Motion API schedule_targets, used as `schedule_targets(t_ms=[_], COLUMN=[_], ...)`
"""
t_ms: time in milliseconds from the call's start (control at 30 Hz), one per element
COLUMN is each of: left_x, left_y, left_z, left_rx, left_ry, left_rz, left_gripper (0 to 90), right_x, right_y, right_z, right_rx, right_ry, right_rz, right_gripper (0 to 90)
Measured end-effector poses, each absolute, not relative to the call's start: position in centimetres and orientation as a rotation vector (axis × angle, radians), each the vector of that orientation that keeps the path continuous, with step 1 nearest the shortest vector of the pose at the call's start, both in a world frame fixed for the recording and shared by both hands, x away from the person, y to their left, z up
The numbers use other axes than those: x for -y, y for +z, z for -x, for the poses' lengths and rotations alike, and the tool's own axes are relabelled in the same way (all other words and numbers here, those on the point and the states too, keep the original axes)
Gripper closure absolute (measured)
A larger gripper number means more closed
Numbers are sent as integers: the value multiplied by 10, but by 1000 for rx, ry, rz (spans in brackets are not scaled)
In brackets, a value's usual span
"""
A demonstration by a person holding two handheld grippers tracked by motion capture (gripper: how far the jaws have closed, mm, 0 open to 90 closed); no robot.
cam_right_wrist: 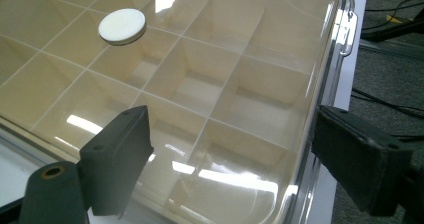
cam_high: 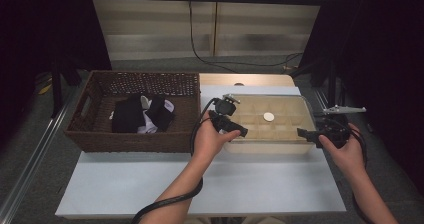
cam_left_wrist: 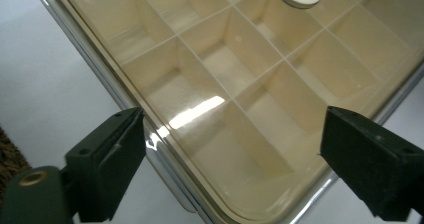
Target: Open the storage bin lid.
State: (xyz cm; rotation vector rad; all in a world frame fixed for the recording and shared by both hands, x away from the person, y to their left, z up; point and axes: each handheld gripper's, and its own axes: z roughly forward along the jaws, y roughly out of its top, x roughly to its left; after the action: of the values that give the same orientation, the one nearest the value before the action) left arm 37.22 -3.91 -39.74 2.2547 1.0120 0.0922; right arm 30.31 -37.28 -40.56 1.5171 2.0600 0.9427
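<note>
The divided storage box (cam_high: 270, 121) stands on the white bench (cam_high: 150, 184), just to the right of the wicker basket (cam_high: 135, 111) that holds dark and white clothes (cam_high: 142, 115). A clear lid (cam_left_wrist: 240, 84) covers the compartments, and a small white round knob (cam_right_wrist: 122, 27) sits on top of it, near the middle.

The left gripper (cam_high: 231, 125) hovers over the near left corner of the box, and the right gripper (cam_high: 315, 134) is at the near right corner. In both gripper views the jaws stand wide apart and hold nothing; the lid rim lies between them but touches neither.

The work in hand seems to be taking hold of the box or its lid at both ends. Several things could go wrong from here. The lid is smooth and shiny, so the jaws may slip off the rim if they close too shallow on it. If one gripper closes or lifts before the other, the lid may tilt and jam in the frame, or the whole box may slide over the bench toward the basket. At the right corner there is a small clear latch (cam_right_wrist: 347, 26); if it is still locked, pulling upward would drag the box up together with the lid.
</note>
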Motion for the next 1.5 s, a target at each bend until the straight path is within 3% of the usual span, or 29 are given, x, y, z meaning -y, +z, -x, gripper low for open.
schedule_targets(t_ms=[567,1200,1367,1500], left_x=[39,38,33,32], left_y=[-411,-402,-398,-393], left_z=[-387,-385,-383,-379], left_rx=[-1163,-1188,-1188,-1189], left_ry=[-19,-15,-4,7], left_rz=[-2176,-2209,-2179,-2181], left_gripper=[146,175,249,250], right_x=[382,385,388,387], right_y=[-415,-414,-411,-409], right_z=[-320,-321,-317,-312], right_rx=[-2024,-1967,-1973,-1974], right_ry=[965,1057,1075,1077], right_rz=[-1614,-1729,-1711,-1704], right_gripper=[142,157,178,183])
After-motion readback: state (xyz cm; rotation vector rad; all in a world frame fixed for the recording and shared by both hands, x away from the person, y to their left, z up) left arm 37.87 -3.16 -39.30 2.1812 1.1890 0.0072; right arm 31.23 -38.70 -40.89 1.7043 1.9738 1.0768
